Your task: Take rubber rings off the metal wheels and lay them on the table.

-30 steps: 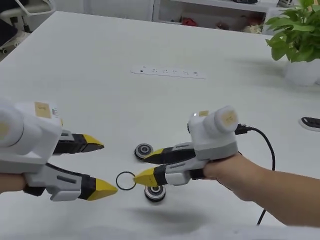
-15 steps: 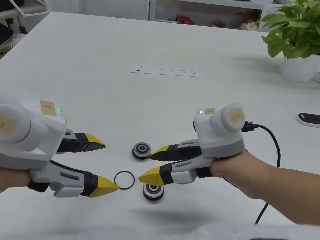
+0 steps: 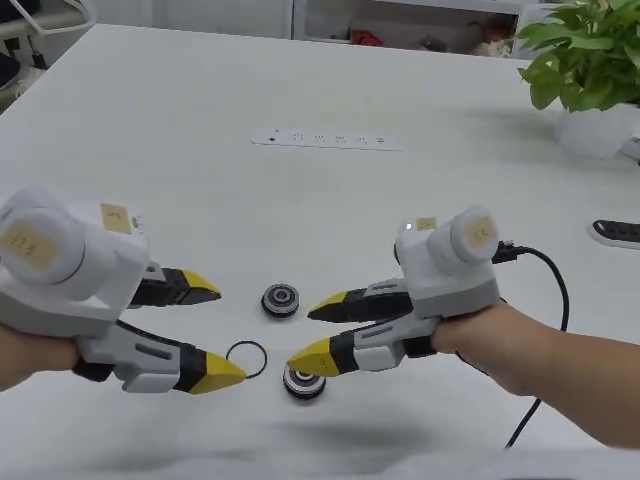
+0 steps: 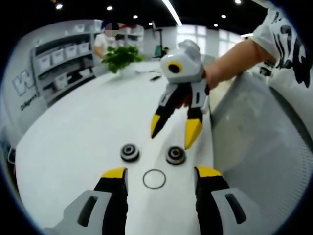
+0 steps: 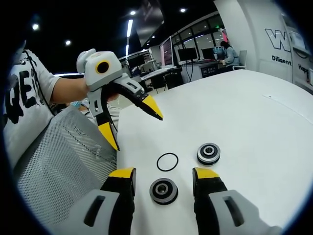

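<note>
Over on the left, the left claw [image 3: 226, 333] hovers with its jaws spread wide, holding nothing. Just beside its lower tip a loose rubber ring [image 3: 246, 359] lies flat on the white tabletop [image 3: 300, 210]. Next come the far wheel [image 3: 280, 300] and the near wheel [image 3: 304, 381], the latter by the right claw [image 3: 302, 337], likewise spread and empty.

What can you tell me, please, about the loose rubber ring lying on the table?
The rubber ring is a thin black loop, evenly round, lying flat on the white table with bare tabletop showing through its middle. It is off the metal wheels and lies beside them without touching either. It sits just ahead of the left gripper, whose jaws stand open; nothing grips it.
</note>
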Motion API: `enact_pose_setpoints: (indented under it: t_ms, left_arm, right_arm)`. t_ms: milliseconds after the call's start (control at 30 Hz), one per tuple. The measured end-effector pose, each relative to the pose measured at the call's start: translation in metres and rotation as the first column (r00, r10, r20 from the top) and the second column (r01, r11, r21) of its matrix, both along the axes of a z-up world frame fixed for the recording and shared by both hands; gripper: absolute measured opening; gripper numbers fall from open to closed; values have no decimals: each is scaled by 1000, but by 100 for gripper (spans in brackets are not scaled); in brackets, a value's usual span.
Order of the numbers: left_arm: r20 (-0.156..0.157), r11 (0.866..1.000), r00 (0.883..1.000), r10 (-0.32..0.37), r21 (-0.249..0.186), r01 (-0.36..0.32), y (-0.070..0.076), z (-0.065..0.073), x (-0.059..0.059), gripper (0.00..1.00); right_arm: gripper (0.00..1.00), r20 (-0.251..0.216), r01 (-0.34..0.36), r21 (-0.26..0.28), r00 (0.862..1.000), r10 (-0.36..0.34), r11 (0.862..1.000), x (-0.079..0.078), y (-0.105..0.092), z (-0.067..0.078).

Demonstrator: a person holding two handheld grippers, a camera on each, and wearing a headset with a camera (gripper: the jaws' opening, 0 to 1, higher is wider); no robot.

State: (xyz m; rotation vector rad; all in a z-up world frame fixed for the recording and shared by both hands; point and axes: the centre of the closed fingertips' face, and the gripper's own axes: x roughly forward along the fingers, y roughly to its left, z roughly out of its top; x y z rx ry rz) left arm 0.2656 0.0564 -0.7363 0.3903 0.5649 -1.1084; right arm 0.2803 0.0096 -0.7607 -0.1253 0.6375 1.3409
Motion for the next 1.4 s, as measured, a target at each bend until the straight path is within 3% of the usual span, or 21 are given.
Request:
enact_pose_setpoints:
  t_ms: [1400]
  left_arm:
    - [-28,997,997,-74,13,75,-33,-12,7,51]
  right_arm:
    - [45,11,-19,-64,1000,20,998,-5,-24,-16]
